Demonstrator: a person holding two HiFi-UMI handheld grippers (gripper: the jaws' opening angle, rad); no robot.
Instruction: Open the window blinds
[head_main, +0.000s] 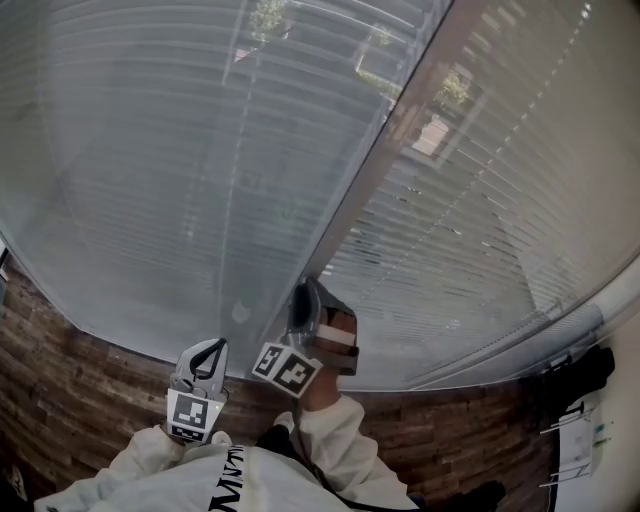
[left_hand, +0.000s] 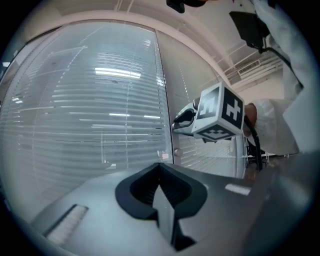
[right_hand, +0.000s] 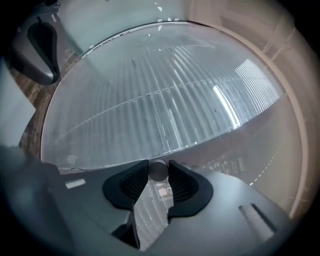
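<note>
Right jaws: clamped on a small round grey knob (right_hand: 158, 173), pinched at the very tips of the right gripper (right_hand: 158, 168); ribbed pads touch it on both sides.
Left jaws: together, nothing between them; left gripper (left_hand: 160, 172) faces the glass, touches nothing.
Knob position: at the foot of the window post (head_main: 390, 130), right at the lower edge of the window blinds (head_main: 150, 150).
Right gripper pose: reaches up to the base of the post; marker cube (left_hand: 220, 112) faces the left gripper view.
Left gripper pose: lower than the right gripper and to its left in the head view, just beside it, below the bottom edge of the glass.
Blinds, left panel: horizontal slats, hazy grey, little visible through them; one more small round thing (head_main: 240, 312) sits low on this panel, type unclear.
Blinds, right panel (head_main: 500, 220): horizontal slats, brighter; greenery and part of a building show through near the top.
Post: pale, divides the two panels, runs diagonally across the head view.
Below window: brown brick wall (head_main: 80, 400) under both panels.
Person: white sleeves (head_main: 330, 440) at the bottom of the head view, behind both grippers.
</note>
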